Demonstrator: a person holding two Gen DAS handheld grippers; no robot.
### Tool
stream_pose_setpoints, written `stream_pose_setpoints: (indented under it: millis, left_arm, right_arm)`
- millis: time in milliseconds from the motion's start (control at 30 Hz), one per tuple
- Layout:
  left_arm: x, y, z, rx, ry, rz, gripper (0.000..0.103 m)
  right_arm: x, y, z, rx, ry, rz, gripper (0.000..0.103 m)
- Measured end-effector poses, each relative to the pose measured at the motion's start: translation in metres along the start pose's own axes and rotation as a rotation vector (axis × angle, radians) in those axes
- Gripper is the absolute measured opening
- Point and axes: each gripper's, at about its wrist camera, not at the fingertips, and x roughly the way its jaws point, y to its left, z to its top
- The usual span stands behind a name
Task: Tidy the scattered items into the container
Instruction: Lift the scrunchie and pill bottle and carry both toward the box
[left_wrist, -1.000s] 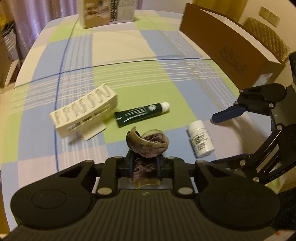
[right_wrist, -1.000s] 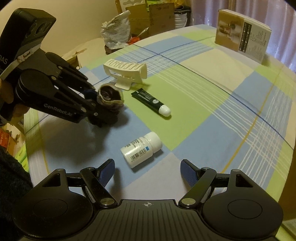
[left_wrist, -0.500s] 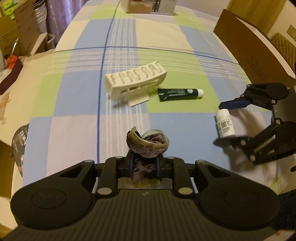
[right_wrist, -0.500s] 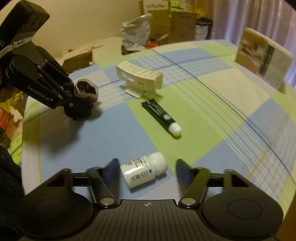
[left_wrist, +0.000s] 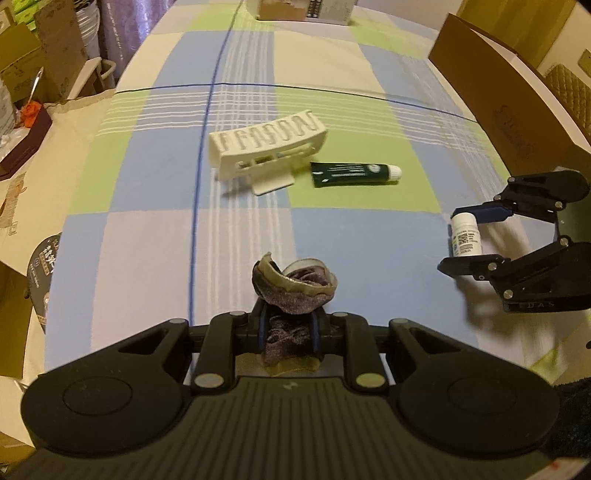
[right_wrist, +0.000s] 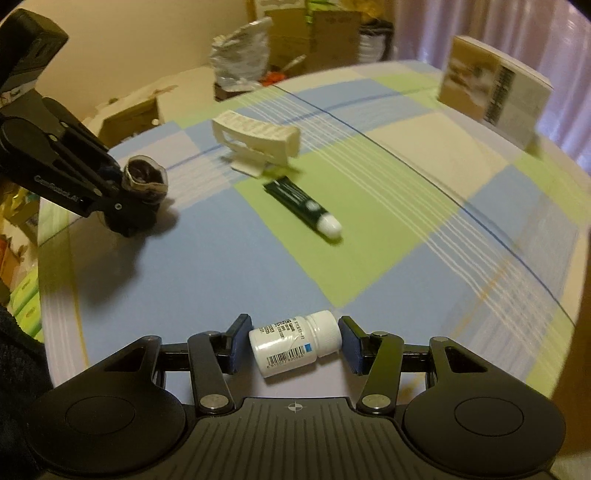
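My left gripper (left_wrist: 289, 325) is shut on a rolled purple-brown sock (left_wrist: 295, 284) with an olive cuff, held above the near part of the checked tablecloth (left_wrist: 147, 184). The right wrist view shows that sock (right_wrist: 144, 177) at the left. A white pill bottle (right_wrist: 291, 347) lies on its side between the blue pads of my right gripper (right_wrist: 294, 343), which is open, with a pad close to each end. A dark green tube (left_wrist: 351, 173) and a white slotted plastic holder (left_wrist: 266, 147) lie mid-table. A brown cardboard box (left_wrist: 509, 118) stands at the right edge.
A printed carton (right_wrist: 491, 96) stands at the far end of the table. Cardboard boxes and bags (right_wrist: 240, 70) crowd the floor beyond the left side. The table edge runs close behind both grippers.
My right gripper has moved forward so the bottle now lies between its pads, and the jaws have narrowed. My left gripper has drawn back and to the left with the sock.
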Motion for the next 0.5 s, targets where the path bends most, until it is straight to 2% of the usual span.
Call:
stream_pose_setpoints:
  millis: [300, 500]
  left_arm:
    - [-0.003, -0.03, 0.012, 0.09, -0.008, -0.048, 0.017]
    - [-0.012, -0.058, 0.027, 0.166, -0.035, -0.104, 0.017]
  right_arm:
    - [-0.044, -0.021, -0.032, 0.199, -0.007, -0.045, 0.049]
    - [-0.085, -0.038, -0.057, 0.347, -0.047, -0.097, 0.049]
